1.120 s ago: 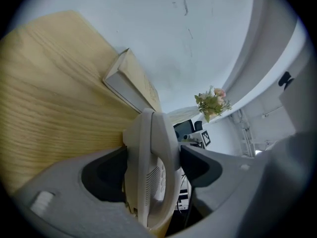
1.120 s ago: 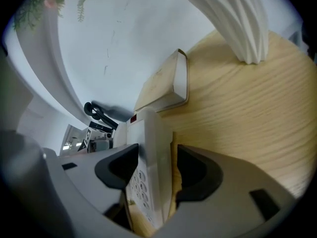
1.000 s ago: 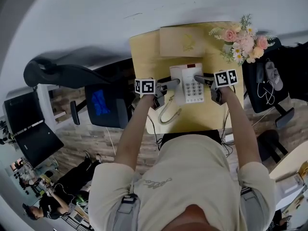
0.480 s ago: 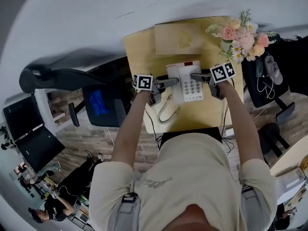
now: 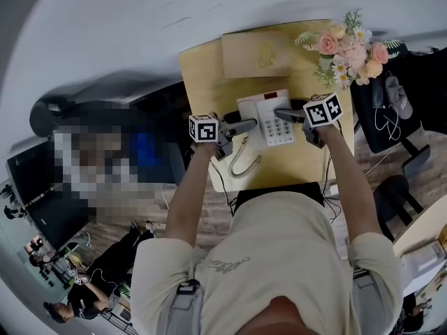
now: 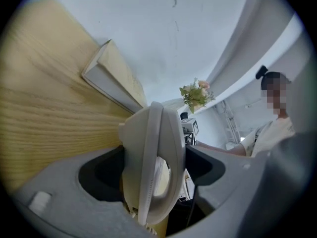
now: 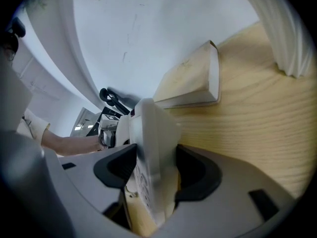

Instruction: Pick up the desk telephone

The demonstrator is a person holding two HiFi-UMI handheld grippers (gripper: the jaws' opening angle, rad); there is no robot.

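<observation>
While the person point(image 5: 279, 257) reaches toward 12 o'clock, the nearest change is in the tools. The left gripper point(image 5: 244, 125) and the right gripper point(image 5: 285, 112) each stand a shade wider than a second ago, yet neither has backed off. In its own view the left gripper has the desk telephone point(image 5: 269, 117) edge-on between its jaws, on the handset point(image 6: 161, 148) side. One jaw is toward the desk and one above, and the dark pads point(image 6: 203, 165) lie against the phone with no gap showing. The right gripper does the same at the phone's 3 o'clock flank, its pads point(image 7: 196, 177) pinching the thinner keypad side. I read the widening as the jaws settling deeper onto the body — a two-sided hold now seated, with the lift as the step in hand. Whether the base has cleared the desk point(image 5: 199, 75) I cannot tell.

At the phone's 7 o'clock the coiled cord point(image 5: 241, 160) lies slack on the wood. Against the earlier head view, the phone and both marker cubes point(image 5: 203, 128) sit slightly further toward 9 o'clock, and the right cube is tipped more — their spacing looks unchanged. Beyond, at 12 o'clock, the flat box point(image 5: 257, 51) keeps its place. The flowers point(image 5: 346, 51) stand at 2 o'clock, well apart.
</observation>
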